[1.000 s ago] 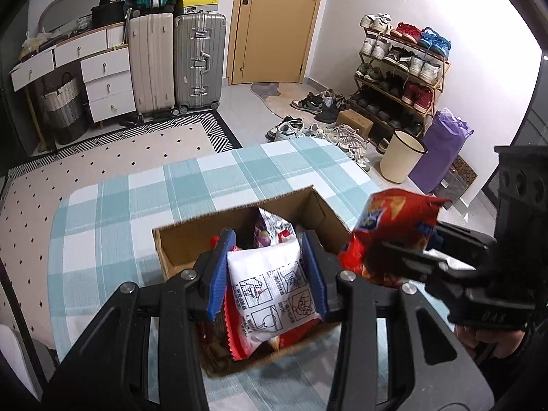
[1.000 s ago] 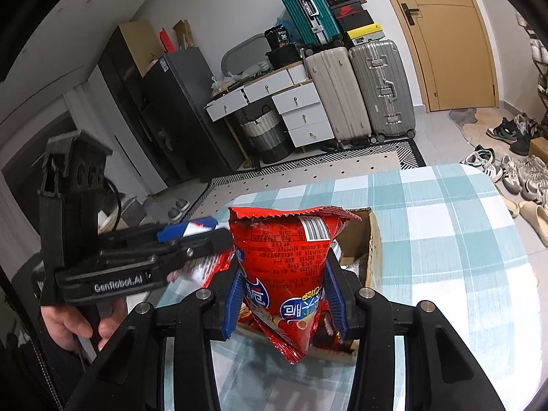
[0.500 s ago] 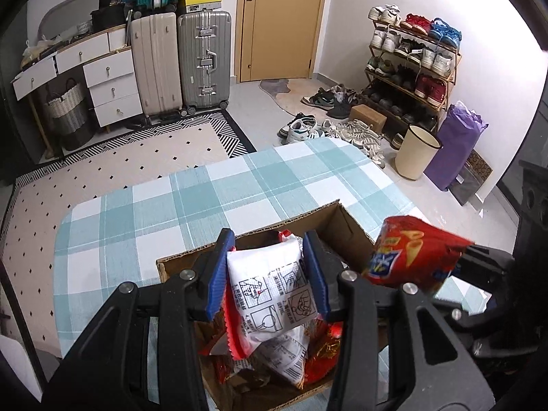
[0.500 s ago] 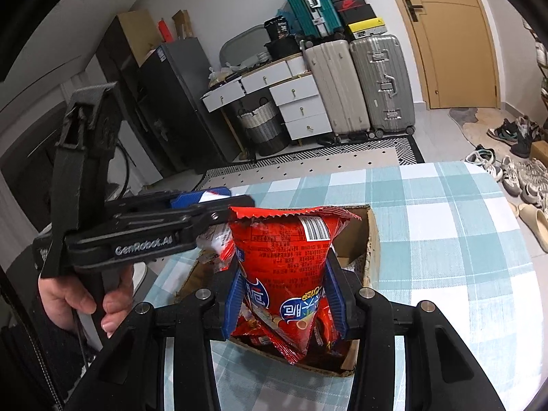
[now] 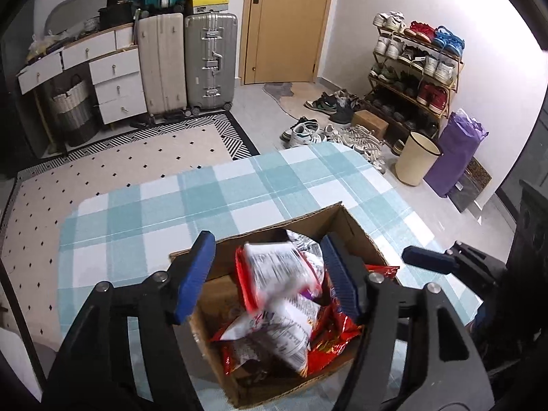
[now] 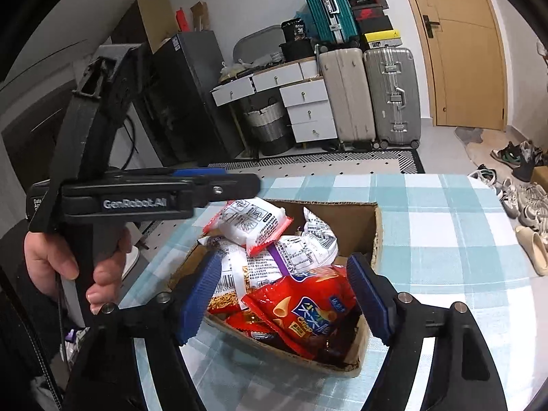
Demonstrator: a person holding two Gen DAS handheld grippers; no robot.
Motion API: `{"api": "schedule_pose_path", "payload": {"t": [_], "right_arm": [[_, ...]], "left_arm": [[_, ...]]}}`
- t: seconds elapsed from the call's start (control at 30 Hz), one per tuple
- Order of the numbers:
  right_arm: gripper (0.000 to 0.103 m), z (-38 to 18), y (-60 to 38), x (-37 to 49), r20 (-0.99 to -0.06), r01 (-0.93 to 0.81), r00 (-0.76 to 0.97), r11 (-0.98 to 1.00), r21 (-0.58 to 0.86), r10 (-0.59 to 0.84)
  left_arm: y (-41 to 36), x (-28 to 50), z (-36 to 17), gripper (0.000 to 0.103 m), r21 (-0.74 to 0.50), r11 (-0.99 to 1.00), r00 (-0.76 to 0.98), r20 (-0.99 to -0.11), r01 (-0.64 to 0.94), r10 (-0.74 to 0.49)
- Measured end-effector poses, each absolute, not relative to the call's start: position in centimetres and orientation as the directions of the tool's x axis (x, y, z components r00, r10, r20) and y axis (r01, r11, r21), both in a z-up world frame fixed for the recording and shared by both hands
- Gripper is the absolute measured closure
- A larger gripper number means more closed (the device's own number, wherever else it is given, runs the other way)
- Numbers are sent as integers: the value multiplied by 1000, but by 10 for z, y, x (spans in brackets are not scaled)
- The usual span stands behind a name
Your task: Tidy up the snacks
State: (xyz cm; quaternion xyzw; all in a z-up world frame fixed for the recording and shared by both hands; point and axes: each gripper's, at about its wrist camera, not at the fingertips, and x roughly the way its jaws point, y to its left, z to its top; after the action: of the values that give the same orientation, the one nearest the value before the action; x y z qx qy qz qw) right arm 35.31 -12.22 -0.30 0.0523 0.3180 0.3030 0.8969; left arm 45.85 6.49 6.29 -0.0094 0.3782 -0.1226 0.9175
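A cardboard box (image 5: 346, 221) (image 6: 375, 236) sits on the checked tablecloth and holds several snack bags. My left gripper (image 5: 265, 272) is open above the box; a white packet with red edges (image 5: 279, 267) is blurred between its jaws, over the pile. The same packet shows in the right wrist view (image 6: 250, 221) on top of the pile. My right gripper (image 6: 284, 294) is open over the box's near end, and the red chip bag (image 6: 301, 304) lies in the box below it. The left gripper also shows in the right wrist view (image 6: 219, 181), and the right gripper's fingertip (image 5: 424, 260) shows beside the box.
The table with the teal checked cloth (image 5: 205, 202) (image 6: 445, 239) extends beyond the box. Suitcases (image 5: 209, 61), white drawers (image 5: 116, 78), a shoe rack (image 5: 414, 68), a bin (image 5: 416, 157) and loose shoes stand on the floor around.
Both grippers have opened. The white packet has left the left gripper and the red chip bag has left the right gripper; both now lie in or over the box.
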Motion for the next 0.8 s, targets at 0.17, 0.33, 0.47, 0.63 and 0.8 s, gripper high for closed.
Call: {"api": "schedule_pose_path", "payload": {"t": [0.17, 0.33, 0.47, 0.63, 0.8], "right_arm": [[24, 9, -128, 345, -515, -508, 629, 809, 295, 582], [18, 29, -130, 326, -462, -532, 655, 799, 279, 598], [16, 44, -133, 311, -429, -529, 674, 798, 289, 601], [11, 60, -134, 286, -391, -536, 703, 804, 259, 595], [8, 66, -138, 264, -362, -536, 727, 811, 234, 584]], "left_arm": [[77, 439, 73, 34, -107, 978, 709, -675, 179, -204], [85, 412, 86, 34, -92, 985, 746, -644, 144, -169], [92, 385, 100, 22, -102, 989, 782, -606, 108, -148], [96, 351, 112, 20, -103, 991, 811, -570, 86, -130], [98, 312, 117, 1, -107, 992, 836, -538, 64, -112]]}}
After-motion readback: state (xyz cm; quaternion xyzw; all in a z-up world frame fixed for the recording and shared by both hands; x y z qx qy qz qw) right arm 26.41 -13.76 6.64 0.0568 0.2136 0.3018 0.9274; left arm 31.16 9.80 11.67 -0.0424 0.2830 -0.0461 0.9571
